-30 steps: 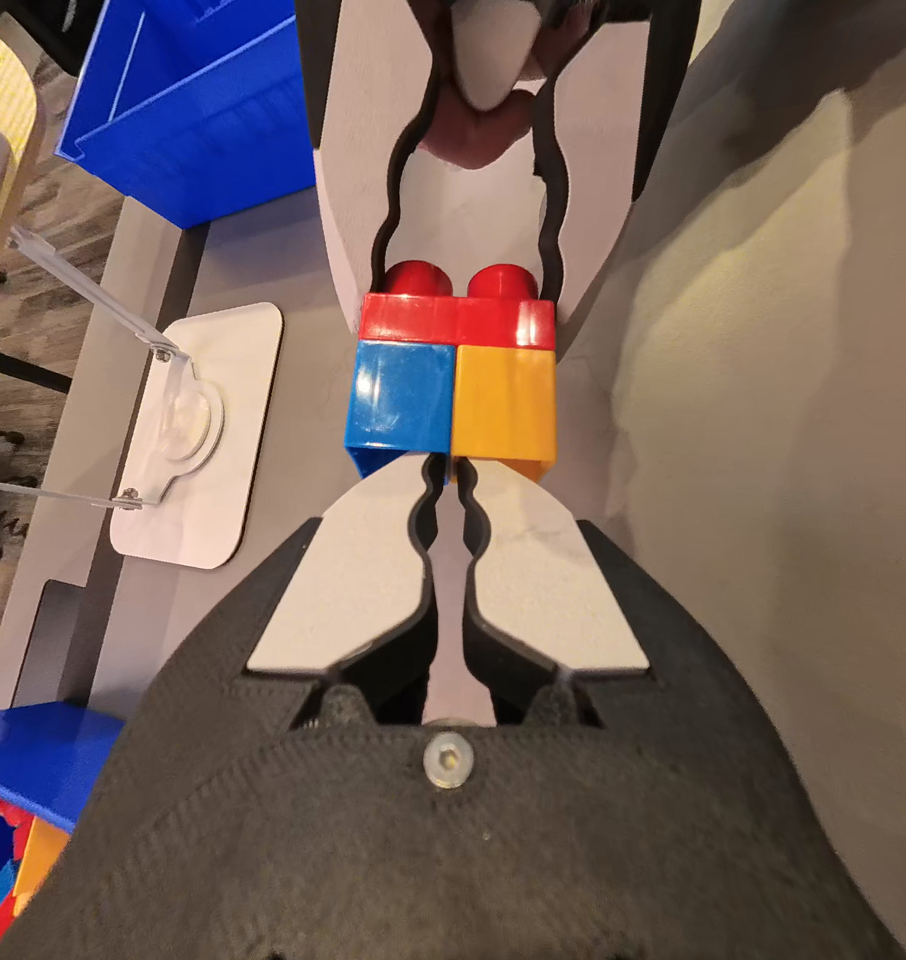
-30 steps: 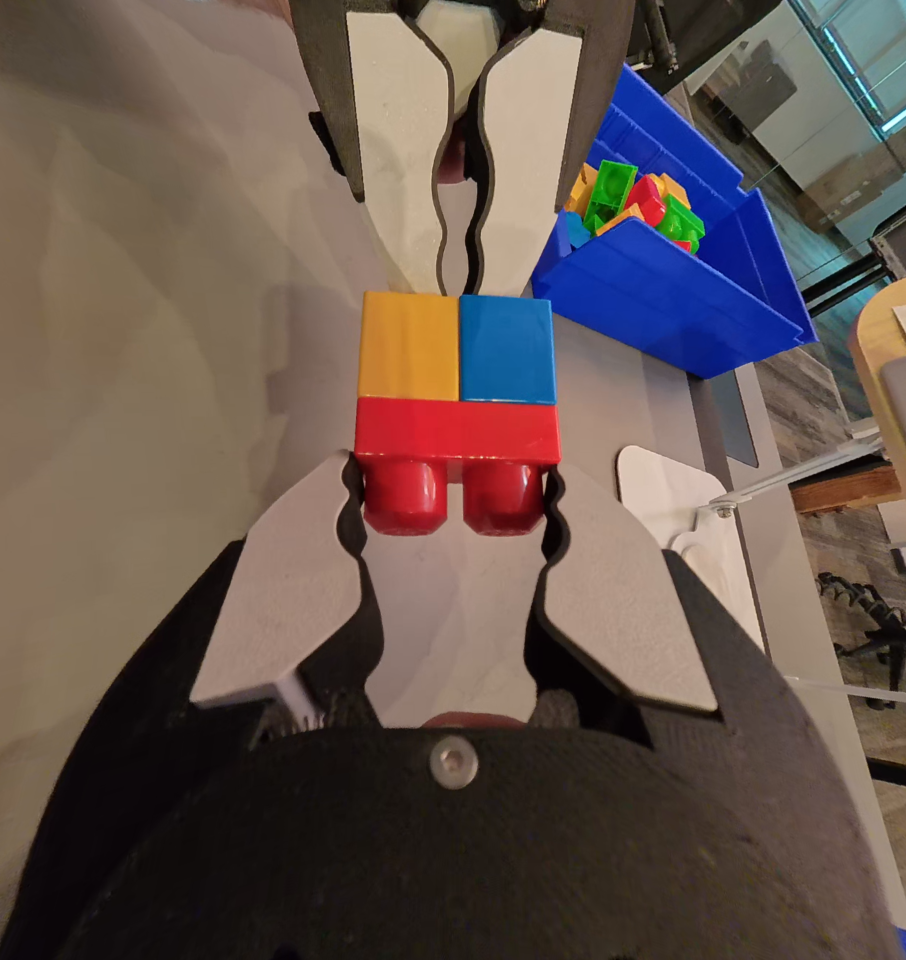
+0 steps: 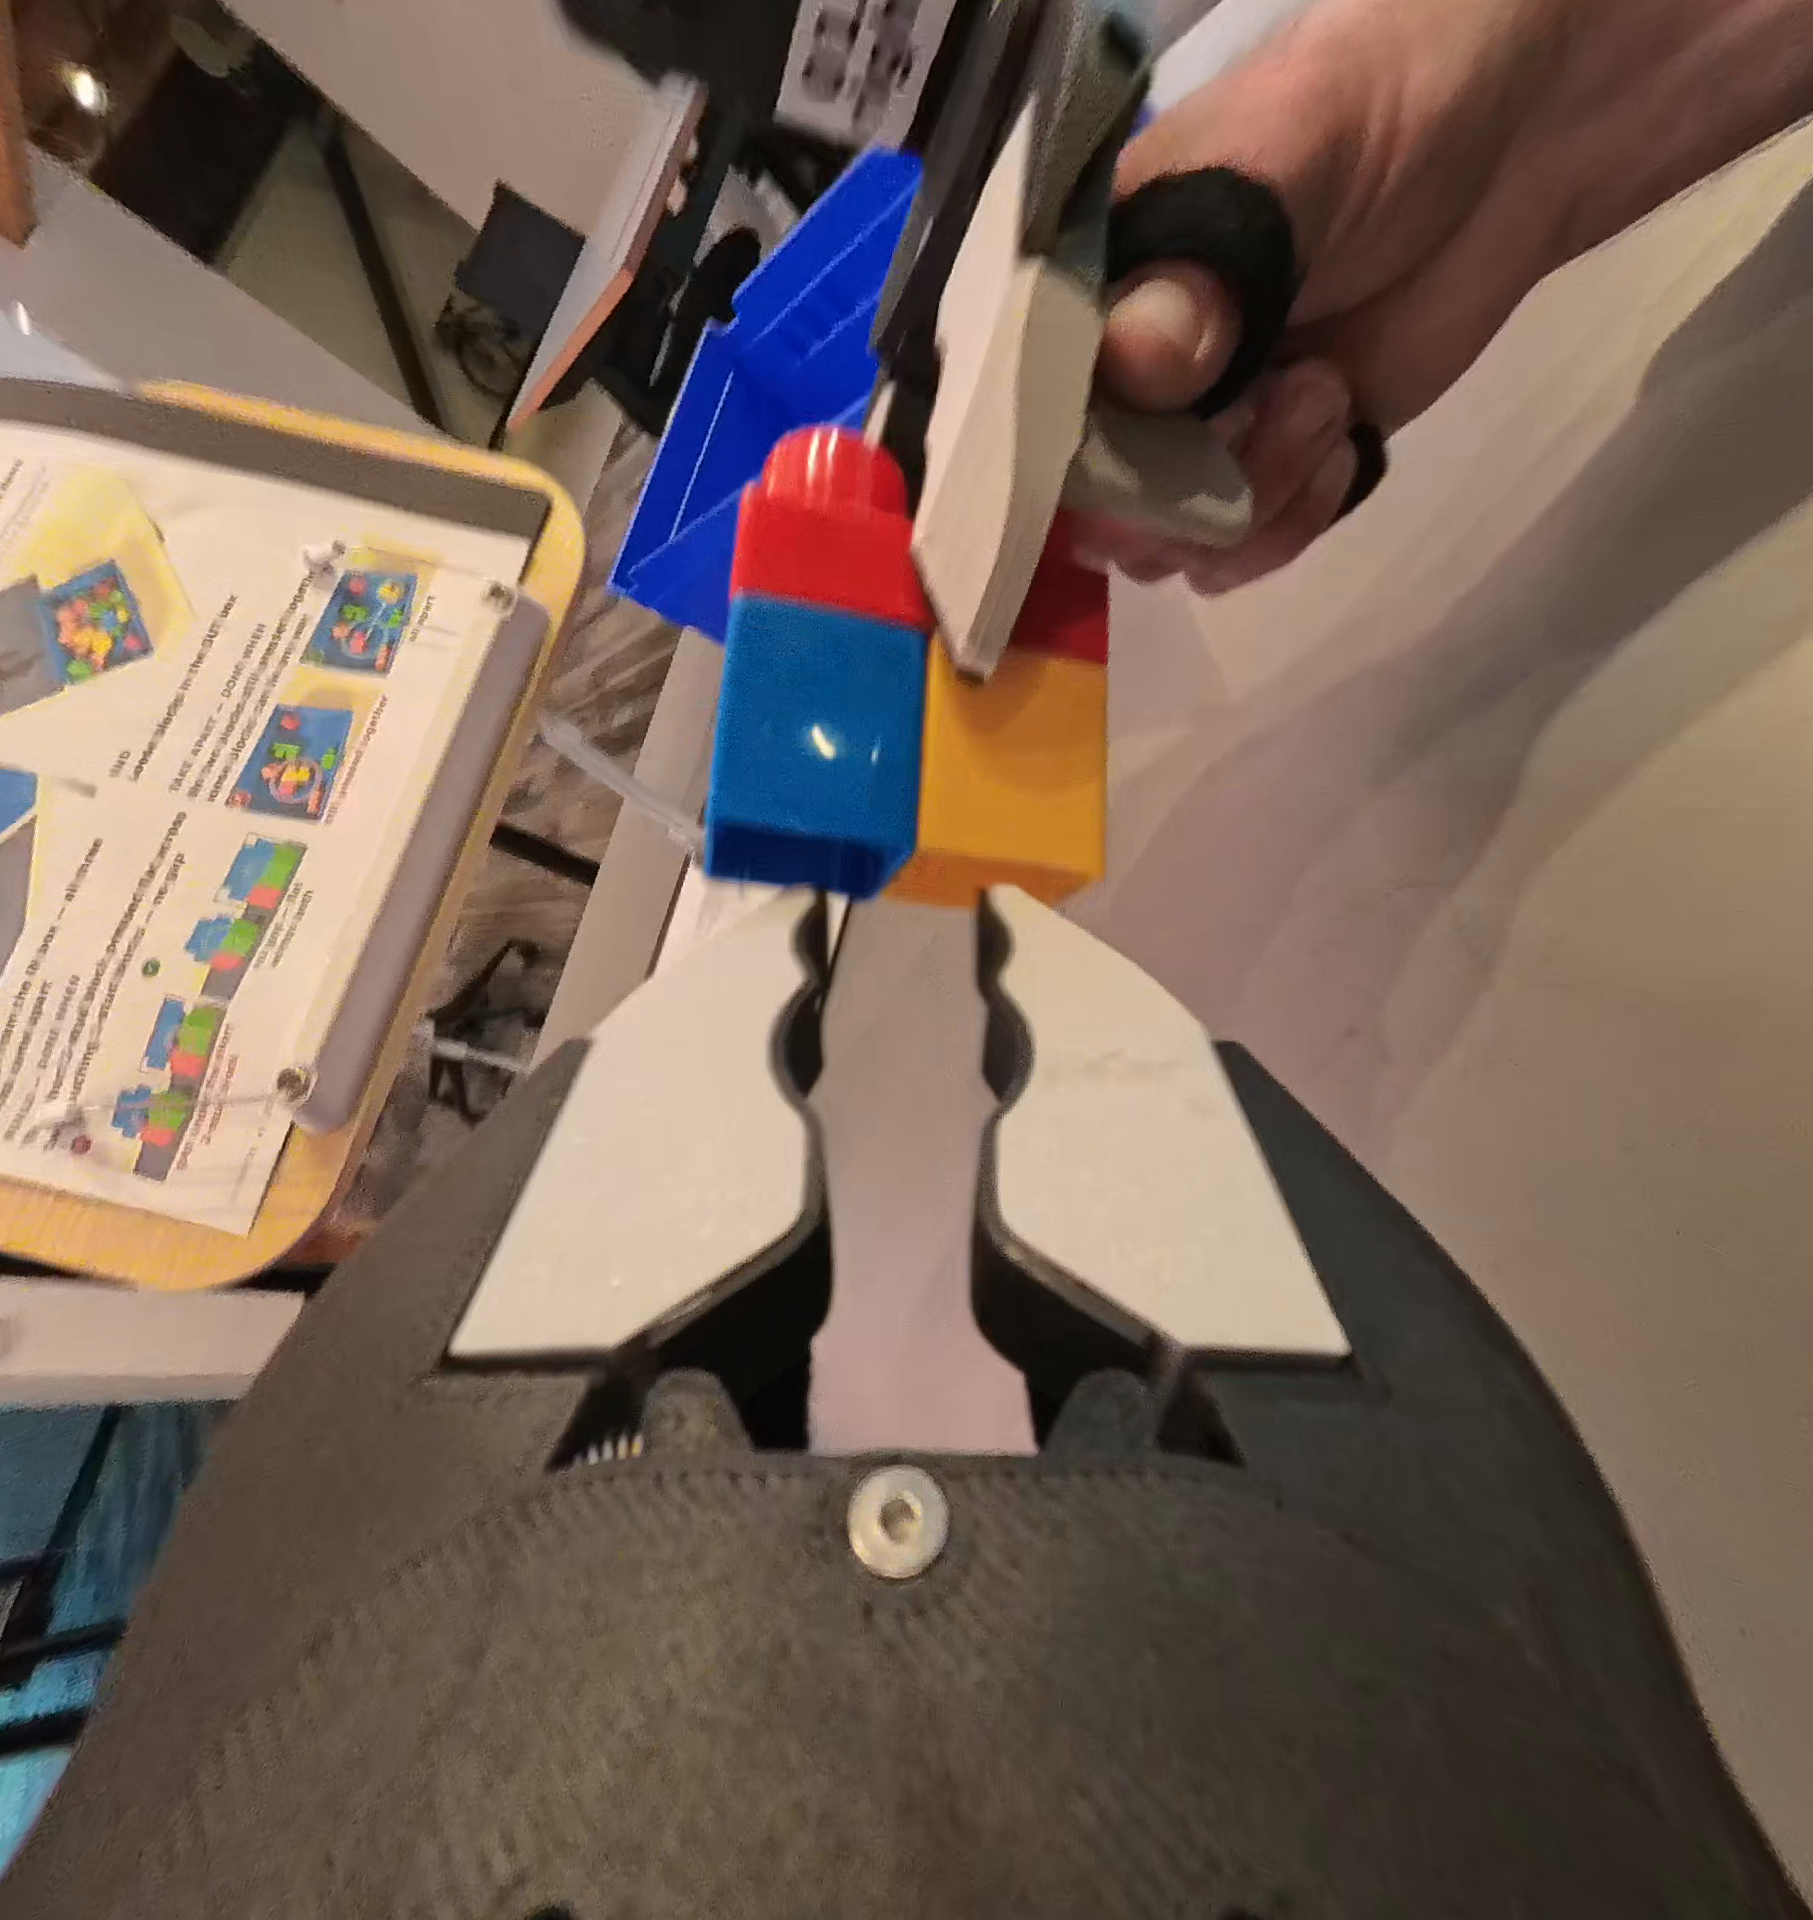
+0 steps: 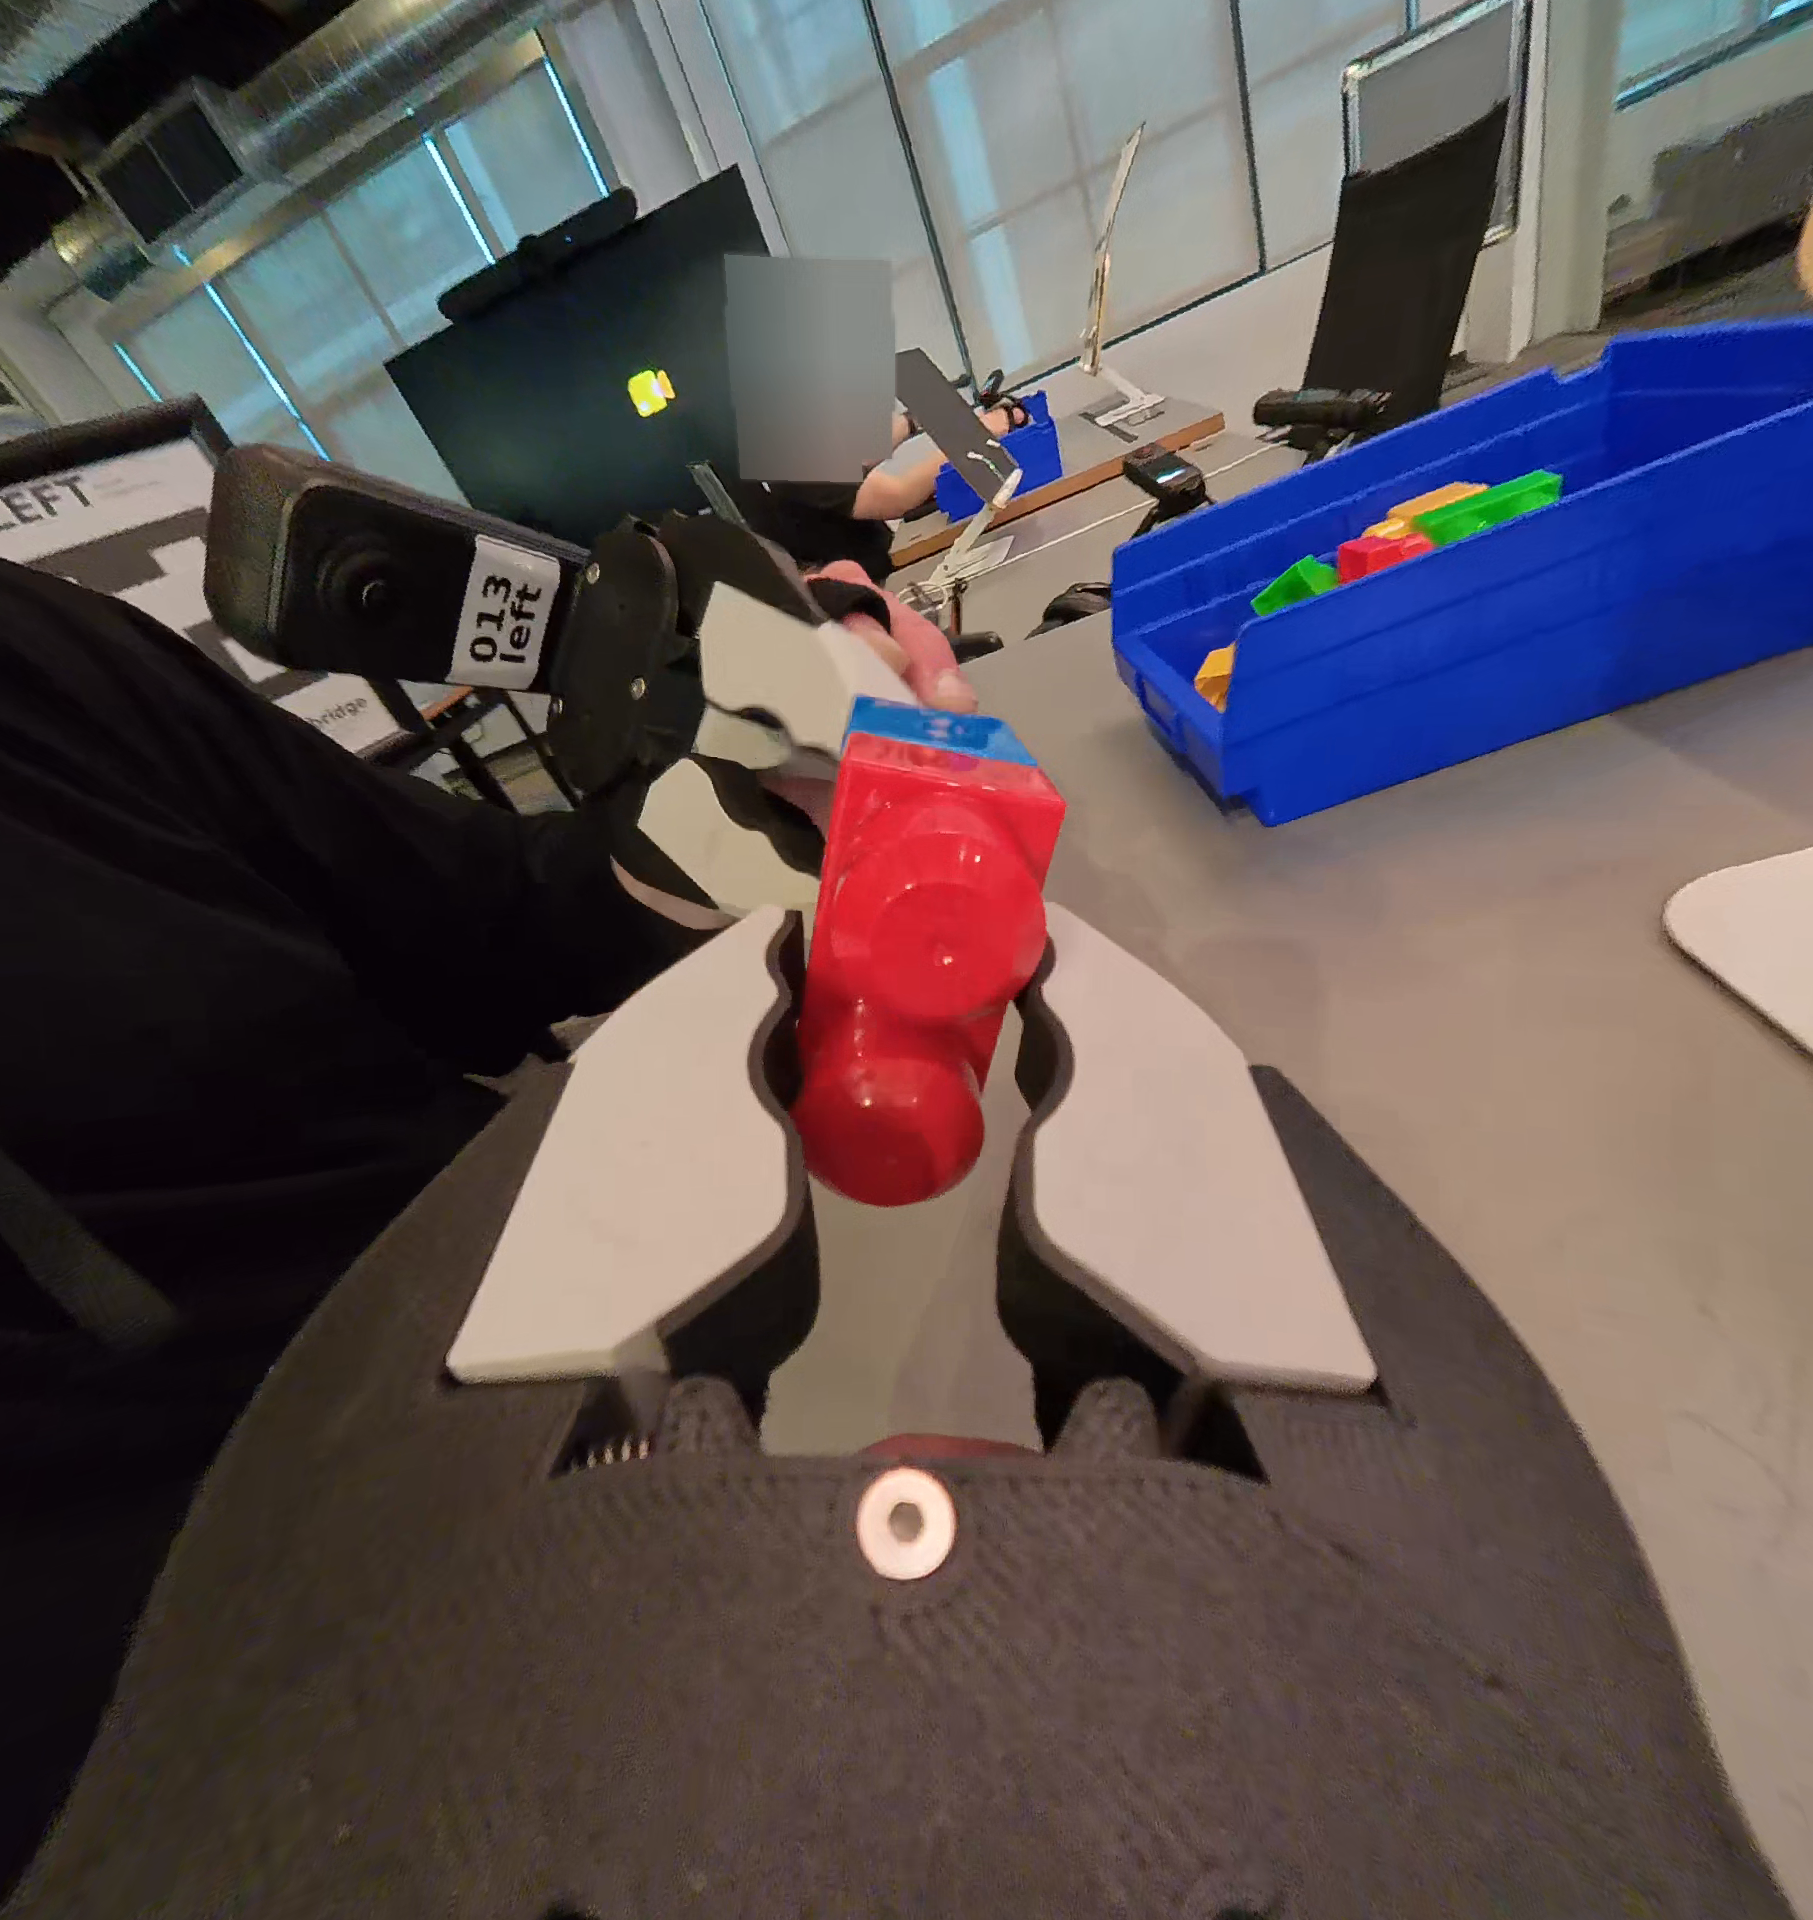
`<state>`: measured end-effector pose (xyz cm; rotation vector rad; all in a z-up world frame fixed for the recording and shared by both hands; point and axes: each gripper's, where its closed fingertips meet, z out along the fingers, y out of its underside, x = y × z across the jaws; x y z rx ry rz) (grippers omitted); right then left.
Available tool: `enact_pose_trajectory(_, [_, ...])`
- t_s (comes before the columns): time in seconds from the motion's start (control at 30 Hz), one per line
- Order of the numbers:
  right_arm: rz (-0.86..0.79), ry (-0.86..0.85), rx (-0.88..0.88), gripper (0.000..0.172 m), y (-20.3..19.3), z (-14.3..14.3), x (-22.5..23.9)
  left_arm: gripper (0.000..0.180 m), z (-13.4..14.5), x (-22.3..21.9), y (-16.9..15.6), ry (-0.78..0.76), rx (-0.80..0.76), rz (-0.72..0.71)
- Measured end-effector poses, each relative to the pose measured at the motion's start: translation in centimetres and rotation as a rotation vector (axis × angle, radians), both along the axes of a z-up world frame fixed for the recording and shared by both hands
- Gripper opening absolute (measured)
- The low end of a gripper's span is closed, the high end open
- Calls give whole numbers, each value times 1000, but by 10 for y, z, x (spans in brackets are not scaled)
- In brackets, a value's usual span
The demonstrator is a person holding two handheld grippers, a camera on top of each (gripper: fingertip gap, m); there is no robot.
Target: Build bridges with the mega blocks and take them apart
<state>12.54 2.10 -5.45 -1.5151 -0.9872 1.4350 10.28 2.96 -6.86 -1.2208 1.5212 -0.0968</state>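
**A:** Right gripper (image 4: 917, 920) is now clamped on the red block (image 4: 923, 862). Pads press both sides, studs face its camera. A second ago its jaws stood wide around the studs.

**B:** Where's the bridge?

**A:** Off the table (image 4: 1401, 1091) now, tipped in mid-air between both grippers. Blue block (image 3: 819, 727) and orange block (image 3: 1016, 769) are still plugged under the red.

**B:** Left side?

**A:** Left gripper (image 3: 902, 914) sits at the legs' open undersides with a narrow gap, wider than before. Its tips are hidden behind the block edges, so I can't tell if it grips.

**B:** So, teardown?

**A:** My read: the bridge is built and lifted, and the red is about to be pulled off.

**B:** Surroundings?

**A:** Grey tabletop, with a blue bin (image 4: 1504, 644) of spare blocks and a white pad (image 4: 1795, 956) beside it. Instruction sheet (image 3: 206, 779) on a stand. Beyond that an office with windows, a dark screen (image 4: 569, 416) and a person (image 4: 881, 488) at another desk.
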Motion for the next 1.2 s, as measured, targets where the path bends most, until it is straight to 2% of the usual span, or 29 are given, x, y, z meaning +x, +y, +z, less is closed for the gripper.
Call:
enact_pose_trajectory(0.07, [-25,10,35,38,3,5,6,27,-1,-9,4,21,-23,26])
enact_pose_trajectory(0.13, [-26,-3,71,38,4,6,10,31,5,-12,-1,-45,-93,-6])
enact_pose_trajectory(0.27, [19,-18,193,38,-10,9,5,41,24,0,-14,-300,-434,-156])
enact_pose_trajectory(0.37, [41,-71,264,39,-19,2,-4,41,26,13,-22,-376,-575,-242])
enact_pose_trajectory(0.47, [44,-52,289,39,-23,2,-8,38,28,18,-26,-440,-671,-289])
enact_pose_trajectory(0.63, [52,-68,258,39,-20,-4,-9,37,25,17,-24,-465,-692,-283])
enact_pose_trajectory(0.7, [20,-55,265,47,-15,0,-4,37,26,15,-21,-472,-677,-273])
enact_pose_trajectory(0.87, [-35,-20,298,38,-8,15,8,37,28,14,-19,-471,-665,-261])
enact_pose_trajectory(1.2, [-14,-35,309,34,-15,12,3,36,25,18,-23,-423,-624,-256])
